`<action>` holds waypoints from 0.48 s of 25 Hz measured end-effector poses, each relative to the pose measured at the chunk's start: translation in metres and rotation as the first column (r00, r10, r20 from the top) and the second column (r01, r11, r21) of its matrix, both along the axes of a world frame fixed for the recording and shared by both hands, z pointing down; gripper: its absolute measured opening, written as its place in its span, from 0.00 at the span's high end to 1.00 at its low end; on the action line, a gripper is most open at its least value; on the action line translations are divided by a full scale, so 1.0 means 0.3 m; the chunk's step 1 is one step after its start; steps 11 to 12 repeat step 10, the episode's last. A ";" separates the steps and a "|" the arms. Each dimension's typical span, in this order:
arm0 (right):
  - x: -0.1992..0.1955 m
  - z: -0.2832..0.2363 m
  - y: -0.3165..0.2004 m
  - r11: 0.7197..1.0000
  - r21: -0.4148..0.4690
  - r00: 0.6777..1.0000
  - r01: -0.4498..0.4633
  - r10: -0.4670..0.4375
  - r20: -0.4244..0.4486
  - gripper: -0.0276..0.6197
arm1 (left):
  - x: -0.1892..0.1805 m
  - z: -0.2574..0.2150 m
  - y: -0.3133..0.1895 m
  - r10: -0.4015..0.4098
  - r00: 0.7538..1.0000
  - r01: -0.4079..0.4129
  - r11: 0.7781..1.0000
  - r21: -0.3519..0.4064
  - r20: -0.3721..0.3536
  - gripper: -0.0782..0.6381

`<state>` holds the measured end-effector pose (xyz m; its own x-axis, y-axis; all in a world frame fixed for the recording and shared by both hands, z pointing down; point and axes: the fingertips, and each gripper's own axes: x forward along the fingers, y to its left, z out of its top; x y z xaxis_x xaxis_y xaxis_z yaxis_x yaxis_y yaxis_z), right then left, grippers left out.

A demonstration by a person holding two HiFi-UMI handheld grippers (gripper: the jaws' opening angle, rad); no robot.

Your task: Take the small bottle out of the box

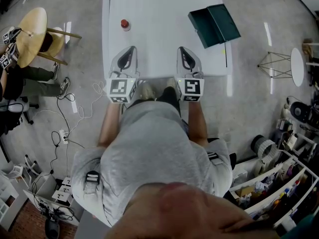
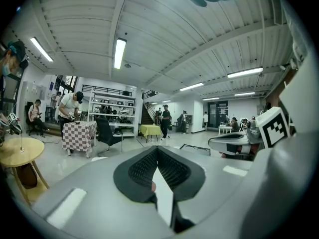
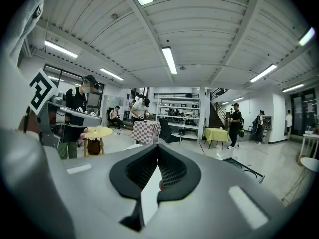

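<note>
Standing upright on the far left part of the white table point(image 1: 159, 14), the small bottle point(image 1: 124, 24) shows as a short red shape, outside the box point(image 1: 214, 24) and well apart from it. The box lies on the far right of the table, dark green and opened out, with its two halves side by side. Bare tabletop lies between bottle and box.

The left gripper point(image 1: 131, 50) is over the near part of the table and points away from the person. The bottle stands farther out than its tips and a little to their left, not touching them. The right gripper point(image 1: 182, 50) is held parallel, just right of the left one. The box is farther out and to its right, also clear of it. The marker cubes point(image 1: 121, 89) sit at the near table edge, just ahead of the person's forearms.

In the left gripper view the left gripper point(image 2: 157, 148) has its ribbed black jaws pressed together at the tips, with nothing pinched between them. In the right gripper view the right gripper point(image 3: 158, 146) is likewise pressed together at the tips and holds nothing. Both views look out across a large room rather than down at the tabletop, and neither one clearly shows the bottle or the box.
</note>
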<state>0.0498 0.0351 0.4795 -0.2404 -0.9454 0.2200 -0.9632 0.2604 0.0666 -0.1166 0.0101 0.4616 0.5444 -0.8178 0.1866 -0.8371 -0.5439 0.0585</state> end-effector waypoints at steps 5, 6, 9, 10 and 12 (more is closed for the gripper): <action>-0.005 0.004 0.003 1.000 -0.009 1.000 0.004 -0.004 0.002 0.95 | 0.003 0.001 0.001 0.003 1.000 -0.003 1.000 0.000 -0.003 0.87; -0.005 0.001 0.004 1.000 -0.009 1.000 0.004 -0.004 0.003 0.95 | 0.003 -0.002 0.003 0.004 1.000 -0.004 1.000 0.000 -0.003 0.87; -0.010 -0.009 0.004 1.000 -0.006 1.000 0.004 -0.004 0.005 0.95 | 0.000 -0.006 0.005 0.006 1.000 -0.006 1.000 0.002 -0.004 0.87; -0.012 -0.011 0.004 1.000 -0.004 1.000 0.004 -0.004 0.004 0.95 | -0.001 -0.007 0.005 0.007 1.000 -0.007 1.000 0.002 -0.004 0.87; -0.012 -0.011 0.004 1.000 -0.004 1.000 0.004 -0.004 0.004 0.95 | -0.001 -0.007 0.005 0.007 1.000 -0.007 1.000 0.002 -0.004 0.87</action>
